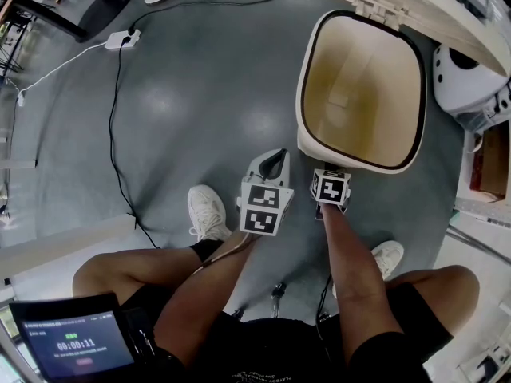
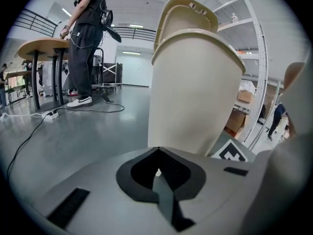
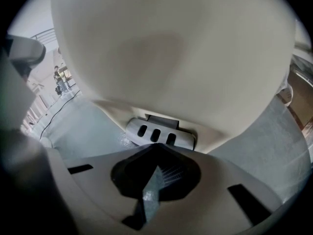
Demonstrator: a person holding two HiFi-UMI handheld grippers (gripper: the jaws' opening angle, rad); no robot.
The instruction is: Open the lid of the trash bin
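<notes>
The cream trash bin (image 1: 361, 154) stands on the grey floor with its lid (image 1: 399, 6) swung up and back, so the brownish inside shows. In the left gripper view the bin's wall (image 2: 195, 92) rises just ahead, with the lid (image 2: 188, 13) upright above it. My left gripper (image 1: 275, 159) is shut and empty, held left of the bin's base. My right gripper (image 3: 155, 148) is shut, its tips at the near edge of the grey slotted foot pedal (image 3: 159, 133) under the bin's front. In the head view only its marker cube (image 1: 330, 187) shows.
A power strip (image 1: 121, 40) and black cable (image 1: 116, 134) lie on the floor to the left. White shoes (image 1: 207, 212) (image 1: 389, 255) stand near the bin. Behind it are shelving (image 2: 254, 58) and a white device (image 1: 463, 78). A person (image 2: 88, 38) stands by a table (image 2: 44, 45).
</notes>
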